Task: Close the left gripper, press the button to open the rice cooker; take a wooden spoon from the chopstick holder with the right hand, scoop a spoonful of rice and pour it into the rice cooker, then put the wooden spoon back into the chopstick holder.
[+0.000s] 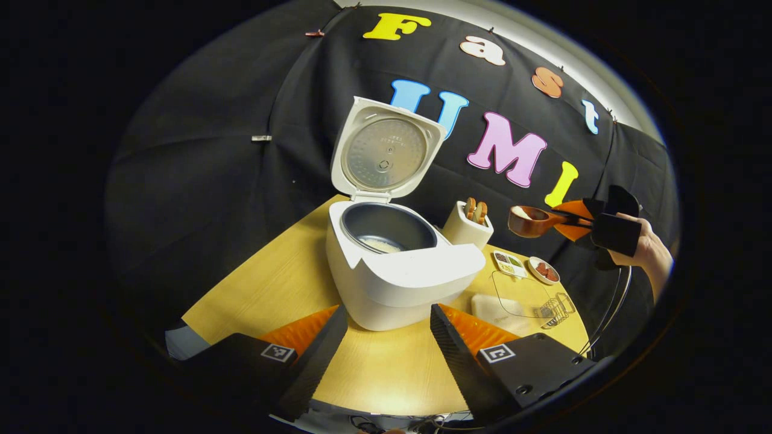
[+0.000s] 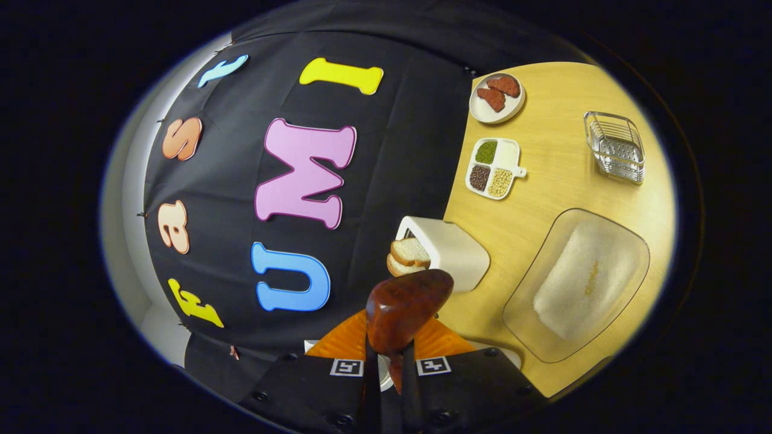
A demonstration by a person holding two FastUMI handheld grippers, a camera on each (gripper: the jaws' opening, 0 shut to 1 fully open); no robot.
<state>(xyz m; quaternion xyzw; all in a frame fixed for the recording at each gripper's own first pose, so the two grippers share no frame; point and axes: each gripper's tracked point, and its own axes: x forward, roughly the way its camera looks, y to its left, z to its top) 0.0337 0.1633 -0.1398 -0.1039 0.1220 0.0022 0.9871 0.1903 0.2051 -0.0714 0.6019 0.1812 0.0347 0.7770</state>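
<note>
The surface (image 1: 265,283) is a round, light wood top standing against black cloth booth walls, with a strip of pale wall above the cloth. The rice cooker (image 1: 398,271) sits near the middle of the surface, lid (image 1: 386,150) raised upright, and a little rice lies at the bottom of its dark inner pot. Just beside it, toward the back edge, stands the white chopstick holder (image 1: 467,229); what it contains cannot be told for certain. Further along the back edge lie a divided dish of grains (image 2: 491,167) and a small plate (image 2: 497,97) with reddish pieces. A clear tray of rice (image 2: 579,283) rests near the front edge, and a wire rack (image 2: 615,147) stands well apart at the side edge.

The left tongs (image 1: 386,349) are spread wide, holding nothing, low in front of the cooker. The right tongs (image 2: 391,371) are pressed together on the handle of the wooden spoon (image 2: 405,307), held in the air above the chopstick holder. In the left gripper view, the spoon's bowl carries some rice, and a hand (image 1: 648,247) grips the right tongs.
</note>
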